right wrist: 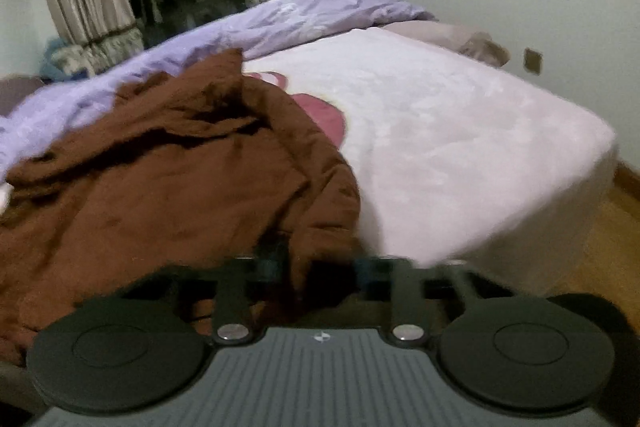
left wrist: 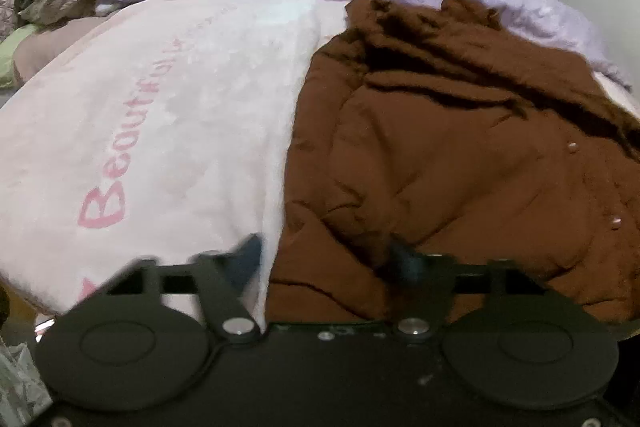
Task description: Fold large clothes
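Two grippers are on the near hem of the padded brown jacket (left wrist: 440,155), which lies rumpled at the near edge of the bed (left wrist: 160,115) on its pale pink plush cover. Left gripper (left wrist: 326,259): fingers part closed, straddling the hem's corner, grip unclear. Right gripper (right wrist: 318,267): fingers pinching a fold. Grasp step, I'd say; next calls for lifting both corners together, evenly.
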A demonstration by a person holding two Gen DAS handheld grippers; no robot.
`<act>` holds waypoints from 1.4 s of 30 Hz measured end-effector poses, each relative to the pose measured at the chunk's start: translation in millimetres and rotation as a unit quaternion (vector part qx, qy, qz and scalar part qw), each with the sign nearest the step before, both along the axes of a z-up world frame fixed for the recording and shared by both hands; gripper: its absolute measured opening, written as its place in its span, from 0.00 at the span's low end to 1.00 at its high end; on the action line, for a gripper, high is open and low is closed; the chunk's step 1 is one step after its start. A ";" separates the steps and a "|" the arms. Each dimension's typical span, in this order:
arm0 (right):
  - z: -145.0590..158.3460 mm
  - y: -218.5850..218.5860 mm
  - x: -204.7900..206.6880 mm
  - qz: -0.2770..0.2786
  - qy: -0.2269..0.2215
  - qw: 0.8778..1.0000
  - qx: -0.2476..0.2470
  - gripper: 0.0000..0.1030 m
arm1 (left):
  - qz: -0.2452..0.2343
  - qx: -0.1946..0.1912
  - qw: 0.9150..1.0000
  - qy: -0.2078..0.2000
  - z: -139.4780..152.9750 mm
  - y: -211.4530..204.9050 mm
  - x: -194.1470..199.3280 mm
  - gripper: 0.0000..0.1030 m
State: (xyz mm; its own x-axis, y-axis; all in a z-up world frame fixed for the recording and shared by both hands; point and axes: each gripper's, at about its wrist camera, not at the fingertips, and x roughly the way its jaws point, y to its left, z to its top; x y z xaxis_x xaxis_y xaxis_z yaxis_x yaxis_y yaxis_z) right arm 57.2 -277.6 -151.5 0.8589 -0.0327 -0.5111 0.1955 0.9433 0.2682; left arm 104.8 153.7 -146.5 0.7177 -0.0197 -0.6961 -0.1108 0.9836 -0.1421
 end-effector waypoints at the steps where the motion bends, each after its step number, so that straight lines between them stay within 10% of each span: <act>1: 1.7 -0.2 -2.3 0.000 -0.005 1.000 0.010 0.17 | 0.004 0.001 1.000 -0.002 1.9 -1.0 -0.4 0.31; 11: 56.2 15.9 -0.5 -0.017 -0.087 0.996 -0.014 0.12 | 0.014 0.012 0.998 -0.065 54.2 -6.1 17.5 0.10; 23: 182.2 18.8 231.2 -0.010 -0.078 0.996 -0.047 0.11 | 0.028 0.021 0.993 -0.114 165.6 -21.0 235.2 0.13; 25: 191.5 15.5 275.4 0.005 -0.083 0.996 -0.029 0.23 | 0.051 0.028 0.989 -0.137 174.1 -14.8 276.1 0.49; 27: 191.1 9.3 307.7 0.027 -0.099 0.995 -0.014 0.57 | 0.071 0.048 0.984 -0.158 172.1 -5.7 296.8 0.86; 31: 174.0 -9.3 295.7 -0.034 -0.157 0.985 -0.062 0.96 | 0.032 0.033 0.984 -0.172 149.1 18.5 287.0 0.89; 40: 74.3 -24.8 314.6 0.079 -0.044 0.994 -0.064 0.96 | -0.034 -0.022 0.999 -0.034 59.8 28.7 309.0 0.96; 41: 69.5 -21.9 321.9 0.106 -0.025 0.993 -0.054 0.89 | -0.039 -0.025 0.998 -0.031 53.3 26.2 310.5 0.95; 42: 62.1 -20.3 326.9 0.130 -0.012 0.991 -0.039 0.42 | -0.045 -0.029 0.998 -0.036 48.0 23.7 308.8 0.80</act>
